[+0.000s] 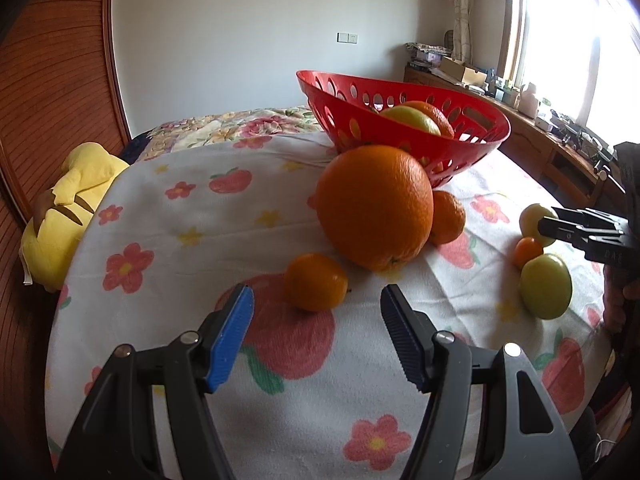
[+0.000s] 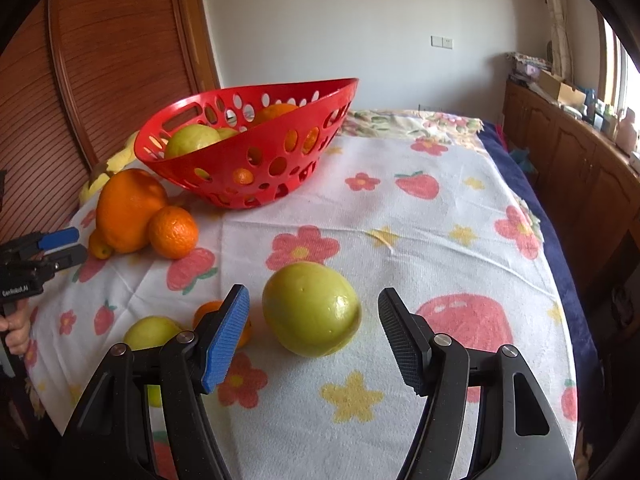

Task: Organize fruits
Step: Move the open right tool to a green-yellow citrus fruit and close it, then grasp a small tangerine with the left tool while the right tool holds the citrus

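bare cloth (image 2: 420,240) right, basket (image 2: 248,152) behind

Left tongs (image 1: 316,308): low centre of own frame, angled downward, jaws standing apart, nothing between the blue pads (image 1: 230,336). Same tongs also show at far left of right wrist view, a hand (image 2: 16,326) gripping the handle at the lower left edge.

Right tongs (image 2: 314,312): low centre of own frame, angled downward, jaws parted, pads clear of contact. Also visible at right edge of left wrist view.
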Motion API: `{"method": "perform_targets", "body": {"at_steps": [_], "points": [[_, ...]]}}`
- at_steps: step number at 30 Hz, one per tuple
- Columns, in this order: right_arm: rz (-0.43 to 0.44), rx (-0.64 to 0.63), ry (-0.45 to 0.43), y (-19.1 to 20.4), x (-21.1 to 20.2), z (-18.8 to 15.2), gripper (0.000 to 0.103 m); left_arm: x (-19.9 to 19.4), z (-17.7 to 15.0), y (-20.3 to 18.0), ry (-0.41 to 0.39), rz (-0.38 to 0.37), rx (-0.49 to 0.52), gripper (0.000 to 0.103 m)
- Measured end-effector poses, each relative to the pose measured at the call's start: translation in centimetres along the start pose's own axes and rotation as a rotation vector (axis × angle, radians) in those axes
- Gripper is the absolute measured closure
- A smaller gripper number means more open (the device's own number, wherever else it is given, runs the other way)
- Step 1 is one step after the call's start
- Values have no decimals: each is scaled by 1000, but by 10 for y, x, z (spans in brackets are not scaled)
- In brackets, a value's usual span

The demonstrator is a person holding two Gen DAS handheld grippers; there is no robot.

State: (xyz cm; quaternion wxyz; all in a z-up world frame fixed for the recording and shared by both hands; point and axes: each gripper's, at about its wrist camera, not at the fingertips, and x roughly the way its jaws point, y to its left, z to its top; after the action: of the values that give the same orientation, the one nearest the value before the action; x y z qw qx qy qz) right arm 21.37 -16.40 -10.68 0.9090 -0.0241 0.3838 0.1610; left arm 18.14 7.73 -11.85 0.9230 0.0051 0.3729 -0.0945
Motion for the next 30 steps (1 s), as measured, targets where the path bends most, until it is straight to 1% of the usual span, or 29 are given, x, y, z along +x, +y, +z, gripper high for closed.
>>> {"method": "perform_targets", "body": {"at_steps": [5, 6, 8, 9, 11, 13, 17, 25, 30], "points": [[4, 11, 35, -2, 7, -1, 37, 2, -1, 1, 12, -5, -2, 36], [6, 9, 38, -2, 7, -1, 39, 2, -2, 2, 16, -7, -3, 36], [10, -2, 54, -1, 10, -1, 41, 3, -3, 2, 23, -9, -7, 36], [18, -2, 56, -1, 10, -1, 45, 4, -4, 3, 27, -10, -10, 36], [27, -9, 58, 1, 11, -1, 48, 6, -6, 4, 36, -8, -16, 36], [12, -27, 54, 5, 10, -2, 48, 7, -6, 6, 41, -14, -22, 36], [11, -28, 33, 8, 2, -5, 49, 8, -6, 6, 42, -16, -21, 36], [1, -26, 4, 15, -13, -24, 49, 6, -1, 4, 36, -15, -15, 36], [-30, -35, -42, 16, -19, -27, 49, 4, 7, 1, 27, -13, -1, 39]]}}
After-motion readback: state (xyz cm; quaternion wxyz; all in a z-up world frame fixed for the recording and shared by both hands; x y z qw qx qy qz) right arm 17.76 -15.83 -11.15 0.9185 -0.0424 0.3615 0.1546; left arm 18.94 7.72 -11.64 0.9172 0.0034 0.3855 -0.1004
